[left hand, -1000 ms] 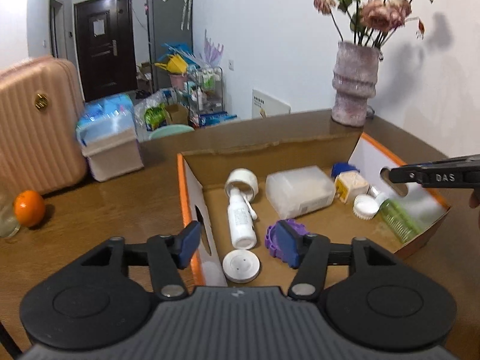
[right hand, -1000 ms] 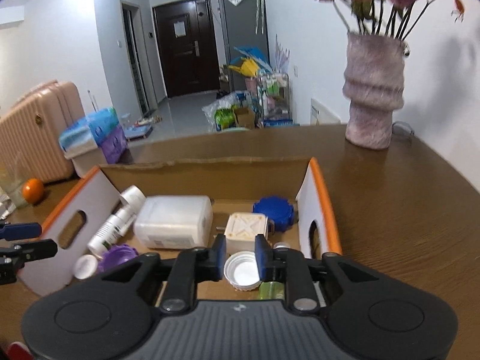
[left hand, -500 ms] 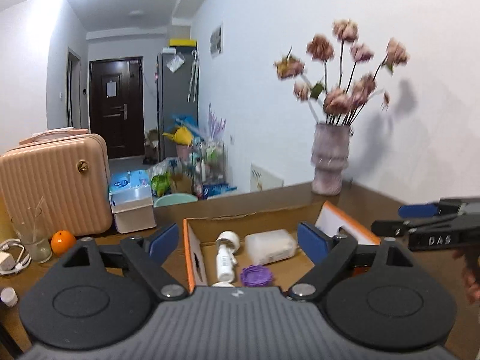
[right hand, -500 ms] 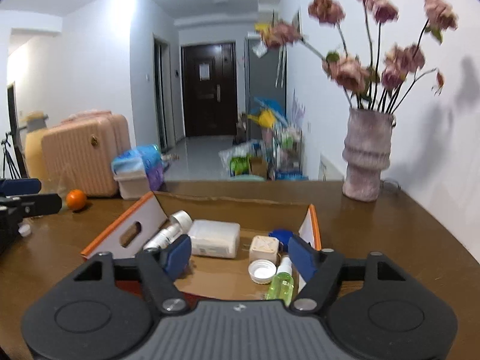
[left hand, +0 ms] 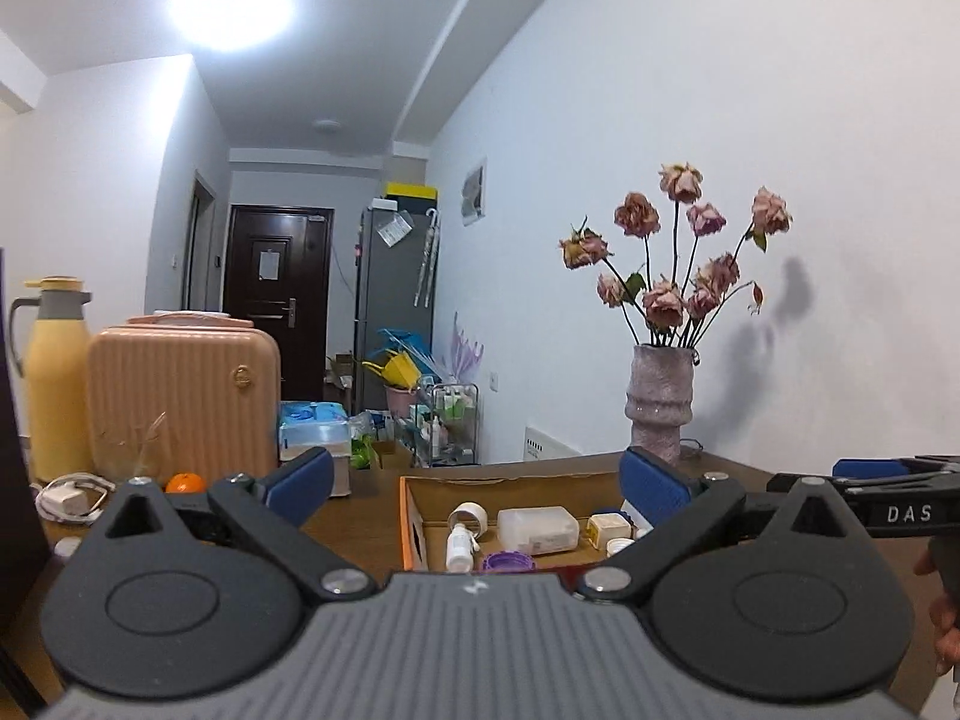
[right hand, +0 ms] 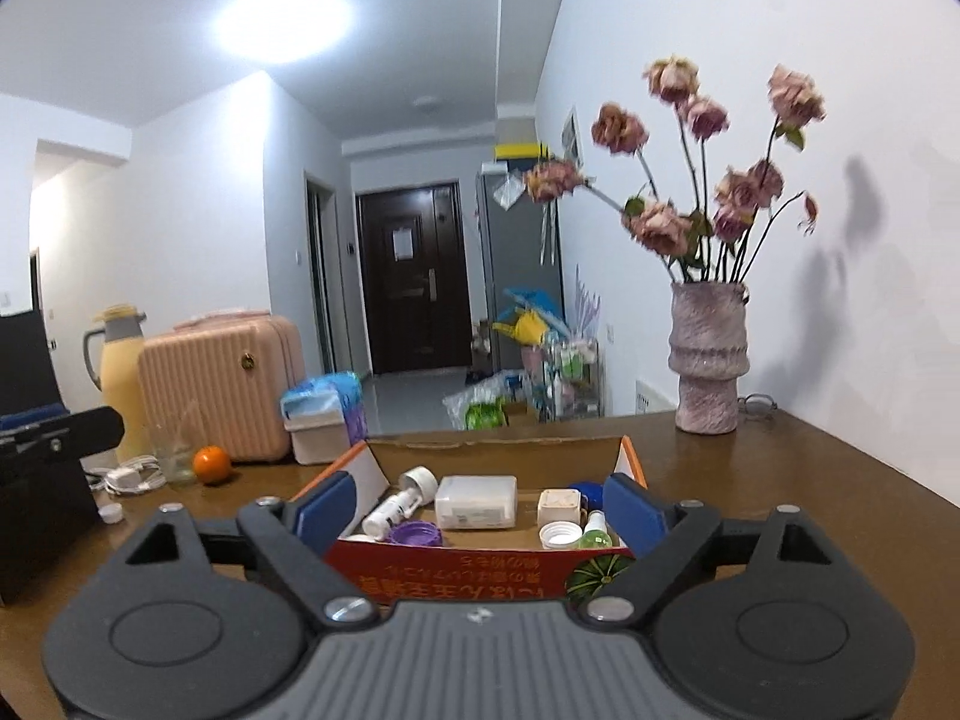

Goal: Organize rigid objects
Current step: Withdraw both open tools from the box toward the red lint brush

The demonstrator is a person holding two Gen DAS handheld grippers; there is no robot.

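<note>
box (right hand: 480, 567): on the table (right hand: 810, 516), centre, just ahead of both grippers
bottle (right hand: 399, 501): lying in the box at its 10 o'clock corner
rectangular container (right hand: 477, 501): in the box, centre, right of the bottle
ridged lid (right hand: 414, 535): in the box at 7 o'clock, before the bottle
small cube (right hand: 559, 507): in the box, right of the container
open cap (right hand: 559, 536): before the cube, perhaps touching the small bottle (right hand: 595, 534) at its right
vase (right hand: 708, 360): on the table at 2 o'clock, behind the box
orange (right hand: 211, 463): on the table at 10 o'clock, before the suitcase (right hand: 222, 387)
flask (right hand: 120, 372): left of the suitcase
</note>
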